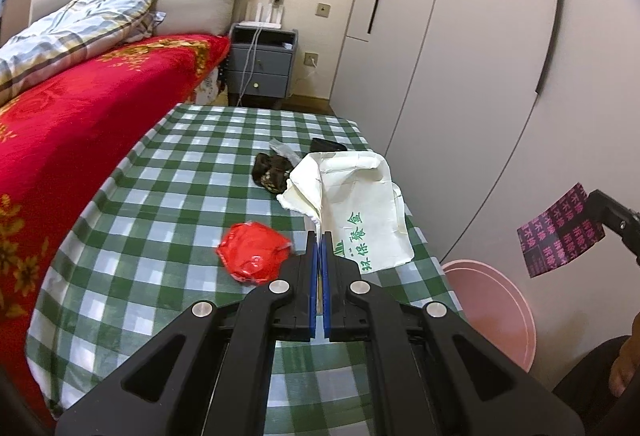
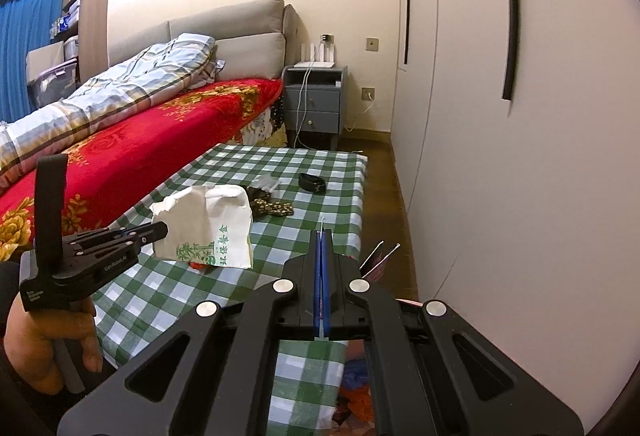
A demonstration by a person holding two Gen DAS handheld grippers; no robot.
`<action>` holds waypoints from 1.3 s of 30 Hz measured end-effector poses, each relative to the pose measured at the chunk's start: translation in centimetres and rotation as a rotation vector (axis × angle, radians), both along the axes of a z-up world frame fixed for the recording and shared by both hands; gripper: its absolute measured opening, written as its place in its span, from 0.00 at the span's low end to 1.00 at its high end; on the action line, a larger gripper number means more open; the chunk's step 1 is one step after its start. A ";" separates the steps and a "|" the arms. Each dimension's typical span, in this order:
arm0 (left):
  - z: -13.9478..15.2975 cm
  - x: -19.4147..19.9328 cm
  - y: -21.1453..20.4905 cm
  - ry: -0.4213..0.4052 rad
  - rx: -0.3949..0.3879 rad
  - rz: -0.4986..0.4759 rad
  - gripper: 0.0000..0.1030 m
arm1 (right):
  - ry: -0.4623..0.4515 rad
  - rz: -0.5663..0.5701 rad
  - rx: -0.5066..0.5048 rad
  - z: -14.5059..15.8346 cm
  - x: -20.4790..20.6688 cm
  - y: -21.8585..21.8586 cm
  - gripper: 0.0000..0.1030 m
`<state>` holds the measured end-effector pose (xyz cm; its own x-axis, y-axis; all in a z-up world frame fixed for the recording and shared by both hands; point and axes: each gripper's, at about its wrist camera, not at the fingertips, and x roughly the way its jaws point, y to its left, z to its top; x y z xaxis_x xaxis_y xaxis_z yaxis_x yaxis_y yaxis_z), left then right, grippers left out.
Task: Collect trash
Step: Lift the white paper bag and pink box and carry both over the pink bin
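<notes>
Here the left gripper [image 1: 319,236] has its blue pads pressed together on the edge of a white paper bag with green printed characters [image 1: 362,208], holding it up just ahead of its tips over the green-and-white checked tablecloth [image 1: 160,220]. The right gripper [image 2: 322,236] is likewise pinched shut, on a thin dark purple wrapper with pink lettering [image 1: 560,230], seen edge-on between its pads. Below that wrapper stands a pink plastic bin [image 1: 492,312], beside the table. Just left of the left gripper's fingers lies a crumpled red plastic wrapper [image 1: 254,252]; farther ahead sit a dark patterned scrap [image 1: 270,172] and a small black item [image 1: 328,145]. The step in hand looks like carrying both pieces to the bin; next, each must be brought over its mouth and released.
</notes>
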<state>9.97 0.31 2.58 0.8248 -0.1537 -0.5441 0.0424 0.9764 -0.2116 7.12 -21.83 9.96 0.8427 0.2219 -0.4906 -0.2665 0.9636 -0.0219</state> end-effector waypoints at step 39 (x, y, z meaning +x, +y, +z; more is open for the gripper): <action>-2.7 3.0 -12.5 0.034 -0.002 -0.227 0.02 | 0.041 -0.334 0.062 -2.8 2.1 -9.2 0.01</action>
<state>12.95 -12.17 -0.09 0.7500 -0.3349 -0.5704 0.2541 0.9420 -0.2190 9.18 -31.00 7.16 0.8538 -0.0329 -0.5195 0.0651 0.9969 0.0438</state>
